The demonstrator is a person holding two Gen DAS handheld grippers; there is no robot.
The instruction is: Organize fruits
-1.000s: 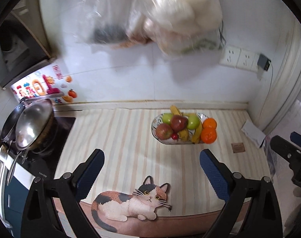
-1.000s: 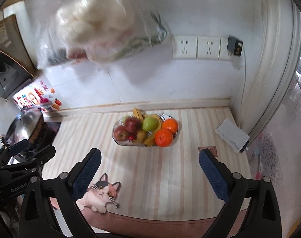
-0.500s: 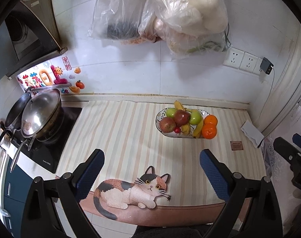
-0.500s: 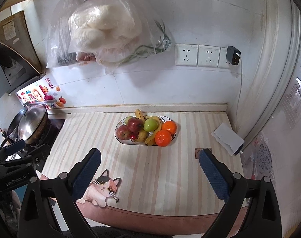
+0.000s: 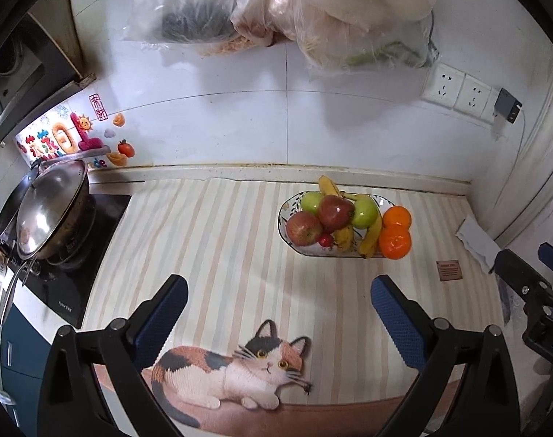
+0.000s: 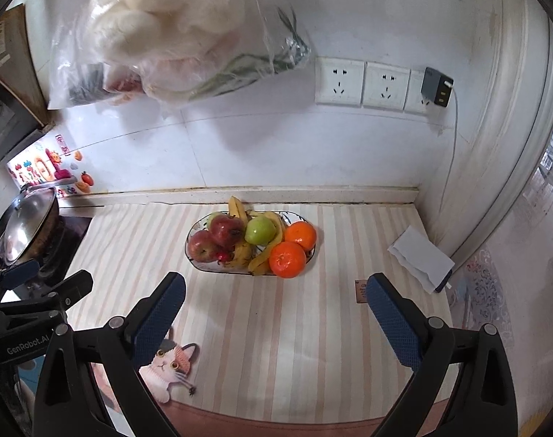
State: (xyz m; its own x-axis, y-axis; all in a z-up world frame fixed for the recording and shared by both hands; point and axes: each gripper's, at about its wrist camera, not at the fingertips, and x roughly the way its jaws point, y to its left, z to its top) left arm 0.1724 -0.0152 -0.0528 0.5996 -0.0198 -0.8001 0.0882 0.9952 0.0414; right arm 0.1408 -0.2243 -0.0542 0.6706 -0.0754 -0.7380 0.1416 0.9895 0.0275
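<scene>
A patterned oval fruit bowl point(image 5: 289, 239) point(image 6: 192, 260) sits on the striped counter mat near the back wall. It holds two red apples point(image 5: 335, 212) point(image 6: 225, 231), two green apples point(image 5: 364, 212) point(image 6: 260, 230), bananas point(image 5: 372, 235) point(image 6: 240, 255), two oranges point(image 5: 395, 242) point(image 6: 287, 259) on its right side and a small red fruit point(image 5: 326, 240). My left gripper point(image 5: 278, 307) is open and empty above the mat, in front of the bowl. My right gripper point(image 6: 275, 307) is open and empty, also in front of the bowl.
A wok with a steel lid point(image 5: 47, 207) point(image 6: 25, 229) stands on a black hob at the left. Plastic bags point(image 5: 313, 11) point(image 6: 174, 32) hang on the wall above. A white folded paper point(image 5: 477, 242) point(image 6: 420, 258) and a small brown card point(image 5: 448, 270) lie at the right. A cat picture point(image 5: 236, 367) marks the mat's front edge.
Both grippers have moved down and closer to the counter; the fruit bowl looks larger in both views. Both stay open and empty.
</scene>
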